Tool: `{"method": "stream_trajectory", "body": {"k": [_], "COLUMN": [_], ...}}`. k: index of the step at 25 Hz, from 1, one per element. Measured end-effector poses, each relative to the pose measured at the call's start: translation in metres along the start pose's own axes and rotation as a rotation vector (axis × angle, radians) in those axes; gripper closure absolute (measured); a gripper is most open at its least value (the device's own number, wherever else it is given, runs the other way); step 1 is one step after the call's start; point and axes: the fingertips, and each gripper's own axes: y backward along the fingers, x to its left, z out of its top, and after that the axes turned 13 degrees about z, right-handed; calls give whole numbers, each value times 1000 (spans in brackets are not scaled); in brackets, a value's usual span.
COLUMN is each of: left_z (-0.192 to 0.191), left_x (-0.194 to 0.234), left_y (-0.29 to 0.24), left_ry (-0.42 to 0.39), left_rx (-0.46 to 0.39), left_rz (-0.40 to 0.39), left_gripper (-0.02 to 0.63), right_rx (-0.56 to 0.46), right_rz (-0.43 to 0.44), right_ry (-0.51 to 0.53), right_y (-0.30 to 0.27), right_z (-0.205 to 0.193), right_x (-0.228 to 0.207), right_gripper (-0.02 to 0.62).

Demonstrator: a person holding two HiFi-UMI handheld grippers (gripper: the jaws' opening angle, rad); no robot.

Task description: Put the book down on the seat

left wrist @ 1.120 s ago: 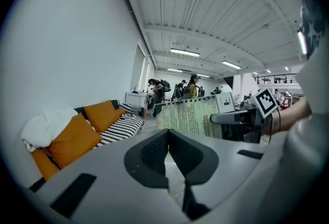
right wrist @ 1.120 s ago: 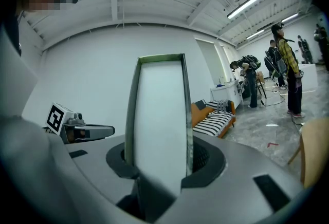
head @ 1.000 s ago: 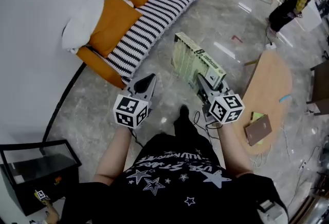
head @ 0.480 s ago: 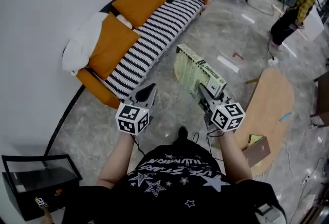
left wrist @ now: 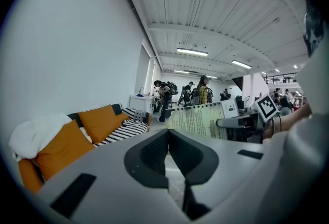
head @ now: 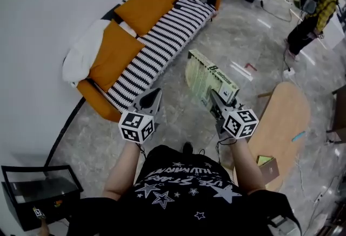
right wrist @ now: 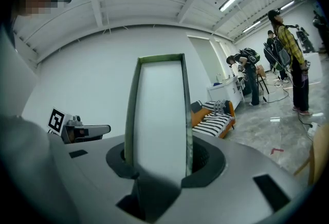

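A thin green-covered book (head: 208, 79) stands upright on its edge in the air, and my right gripper (head: 214, 96) is shut on its near end. In the right gripper view its white page edge (right wrist: 157, 115) fills the space between the jaws. My left gripper (head: 155, 93) hangs beside it on the left, shut with nothing in it; its tips (left wrist: 168, 135) meet. The sofa's black-and-white striped seat (head: 157, 45) lies ahead and left, with orange cushions (head: 116, 51) along its back. From the left gripper view the book (left wrist: 198, 121) is at the right.
A white blanket (head: 81, 59) is bunched at the sofa's near end. An oval wooden table (head: 284, 116) stands at the right with small items on its near end. A black glass box (head: 32, 189) sits at lower left. People (head: 316, 7) stand at the far right.
Both grippers have moved forward toward the sofa, which now lies nearer and lower in the head view. The book has stayed in the right gripper; the left stays shut.
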Motion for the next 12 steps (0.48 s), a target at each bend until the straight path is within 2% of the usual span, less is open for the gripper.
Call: {"method": "stream_trajectory", "body": {"k": [7,12], "left_z": [-2,-2], "left_x": [7,18], "left_y": [-30,-69], "left_ry": [8,17], "left_rx": [29,42], "left_rz": [7,-22], "left_gripper": [598,597], "right_rx": [29,42], "right_rz": [-18,-60], "right_ry": [-27,-55], "right_y": [-15,-29], "right_z": [0,-4], "right_x": [-28,-51], "right_gripper": [426,426]}}
